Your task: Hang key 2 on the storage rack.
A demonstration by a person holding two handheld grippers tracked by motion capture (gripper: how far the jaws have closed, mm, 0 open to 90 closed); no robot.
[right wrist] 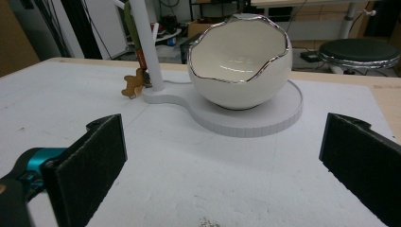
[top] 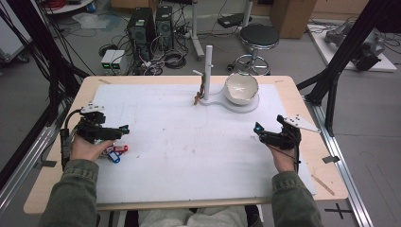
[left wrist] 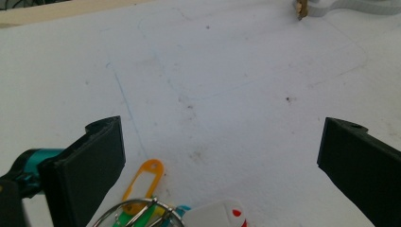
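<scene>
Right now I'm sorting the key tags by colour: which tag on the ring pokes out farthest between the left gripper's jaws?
The orange tag; the green tag and white tag lie nearer the camera.

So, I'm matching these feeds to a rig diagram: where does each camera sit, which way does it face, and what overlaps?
High view: above the person's side, looking forward and down on the table; forearms, left gripper, right gripper.
Left gripper view: rides the left gripper, looks along open jaws at the key tags just below.
Right gripper view: rides the right gripper, faces the bowl on its white stand.
Shared: high and right views both show the bowl; high and left both show the tags.
</scene>
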